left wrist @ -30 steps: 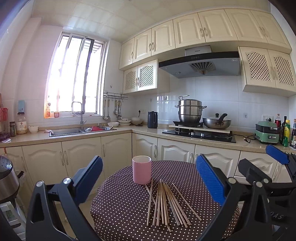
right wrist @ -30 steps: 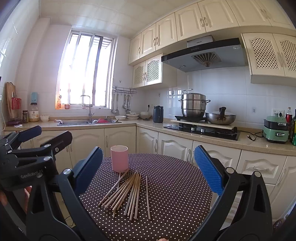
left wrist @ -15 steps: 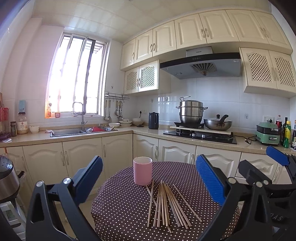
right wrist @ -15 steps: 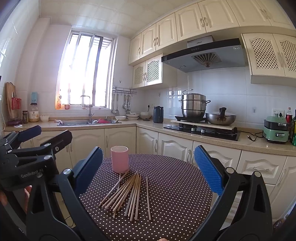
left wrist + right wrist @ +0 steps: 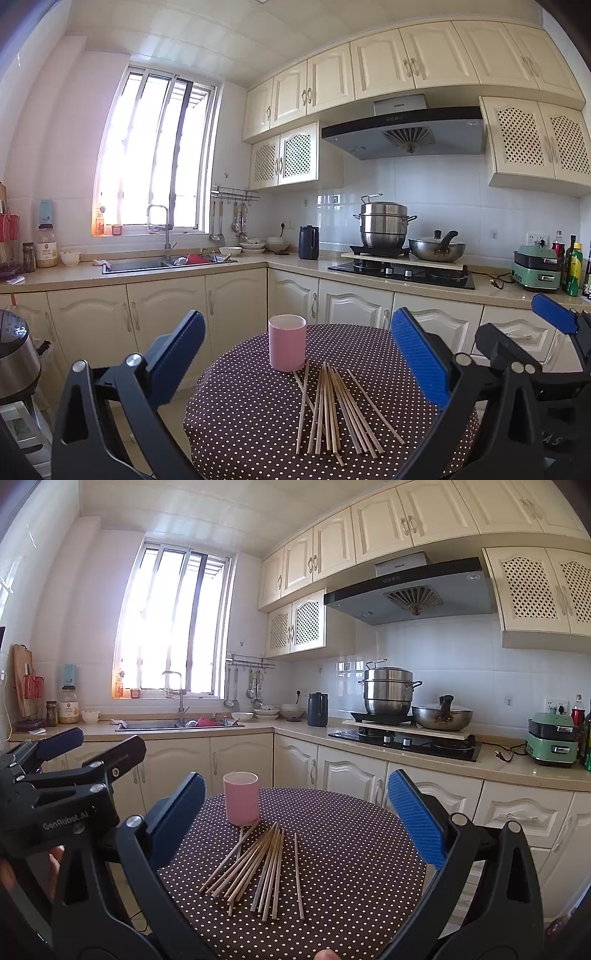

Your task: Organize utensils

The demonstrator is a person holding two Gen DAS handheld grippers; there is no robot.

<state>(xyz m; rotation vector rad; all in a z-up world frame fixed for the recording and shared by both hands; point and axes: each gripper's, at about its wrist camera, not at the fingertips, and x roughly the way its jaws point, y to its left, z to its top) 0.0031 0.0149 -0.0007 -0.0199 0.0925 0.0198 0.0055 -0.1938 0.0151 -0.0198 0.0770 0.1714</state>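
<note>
Almost nothing has moved since the earlier frames: both claws hang where they were, with only a slight drift of the left wrist view, and the chopsticks and cup lie as before.

At the far left of the right wrist view, the left claw carries the readable lettering "GenRobot.AI" on its black body, with part of a hand just below it. From its own camera the left claw is released, its blue pads spread wide and gripping nothing.

Next comes the pink cup, upright on the round counter under a brown cloth with white dots (the cup's inside is not visible). Just in front of the cup lie the wooden chopsticks, fanned loosely, their far tips close to the cup's base. Both cup and chopsticks sit between the left claw's pads as seen from its camera, yet ahead of them and apart from them.

The right claw is likewise released and empty; the chopsticks lie ahead of it, well clear of its pads, with the cup left of centre.

At the right edge of the left wrist view, the right claw shows partial letters, too cut off to read. The range hood bears a small brand mark, too small to make out.
</note>
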